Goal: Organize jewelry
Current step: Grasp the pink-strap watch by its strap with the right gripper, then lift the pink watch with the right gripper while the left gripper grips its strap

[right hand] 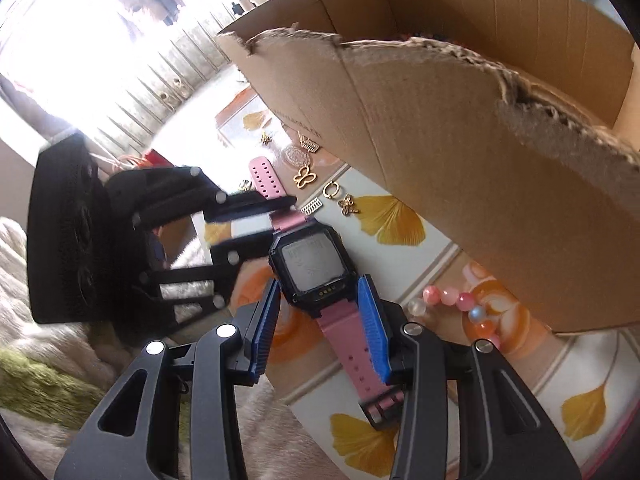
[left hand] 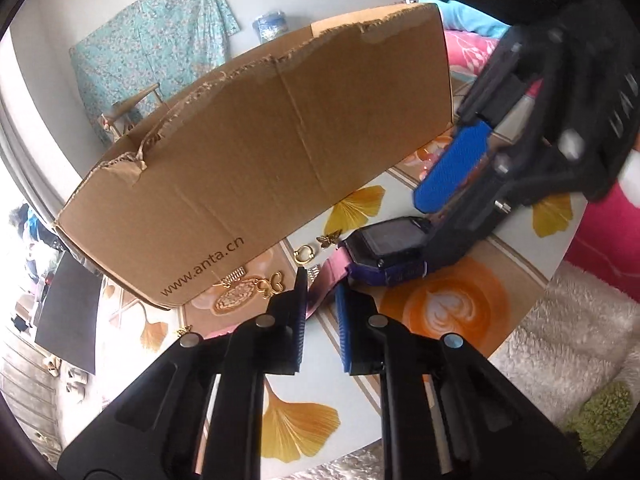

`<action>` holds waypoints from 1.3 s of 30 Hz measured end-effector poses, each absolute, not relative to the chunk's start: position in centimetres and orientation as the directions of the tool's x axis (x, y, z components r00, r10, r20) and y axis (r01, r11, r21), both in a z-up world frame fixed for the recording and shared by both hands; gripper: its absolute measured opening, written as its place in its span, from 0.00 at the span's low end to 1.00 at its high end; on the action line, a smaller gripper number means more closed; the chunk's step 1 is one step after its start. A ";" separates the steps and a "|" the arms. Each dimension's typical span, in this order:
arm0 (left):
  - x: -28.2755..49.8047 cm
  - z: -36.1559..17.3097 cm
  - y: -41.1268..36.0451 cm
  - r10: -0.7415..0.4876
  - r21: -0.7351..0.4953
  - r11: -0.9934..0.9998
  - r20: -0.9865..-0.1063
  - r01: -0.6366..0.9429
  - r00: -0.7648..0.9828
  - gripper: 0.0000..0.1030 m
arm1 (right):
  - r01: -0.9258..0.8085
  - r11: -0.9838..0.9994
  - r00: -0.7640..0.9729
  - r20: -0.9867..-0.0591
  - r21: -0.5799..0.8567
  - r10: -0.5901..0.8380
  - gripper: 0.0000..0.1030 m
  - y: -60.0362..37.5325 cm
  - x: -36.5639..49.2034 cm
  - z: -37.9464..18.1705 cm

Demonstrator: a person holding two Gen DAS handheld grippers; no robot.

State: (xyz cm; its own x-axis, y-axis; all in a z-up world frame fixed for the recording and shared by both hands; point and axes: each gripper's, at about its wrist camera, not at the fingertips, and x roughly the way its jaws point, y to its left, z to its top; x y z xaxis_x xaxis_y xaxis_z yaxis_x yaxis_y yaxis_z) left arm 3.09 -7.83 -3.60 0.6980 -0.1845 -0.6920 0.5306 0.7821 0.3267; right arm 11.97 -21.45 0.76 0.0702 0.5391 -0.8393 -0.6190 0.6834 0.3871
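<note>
Pink-strapped watch [right hand: 310, 268] lies on the table [right hand: 432, 264] near the cardboard box [right hand: 460, 152], our left gripper [left hand: 322, 304] pinching its far strap and our right gripper [right hand: 320, 312] clasping its case, earrings [right hand: 305, 176] and beads [right hand: 460, 300] unsorted.
</note>
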 end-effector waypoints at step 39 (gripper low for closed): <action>6.1 -2.9 -4.8 -0.049 0.349 0.806 -0.766 0.479 0.641 0.20 | -0.547 0.837 0.446 -0.843 0.010 0.302 0.04 -23.4 5.3 0.7</action>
State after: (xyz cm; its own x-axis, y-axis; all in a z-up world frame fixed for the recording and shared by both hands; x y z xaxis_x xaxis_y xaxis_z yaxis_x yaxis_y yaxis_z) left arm 6.09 -4.83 -2.94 0.6410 -0.0492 -0.7659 0.4787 0.8057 0.3489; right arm 5.34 -23.40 0.69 0.4457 0.3016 -0.8429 -0.5472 0.8369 0.0101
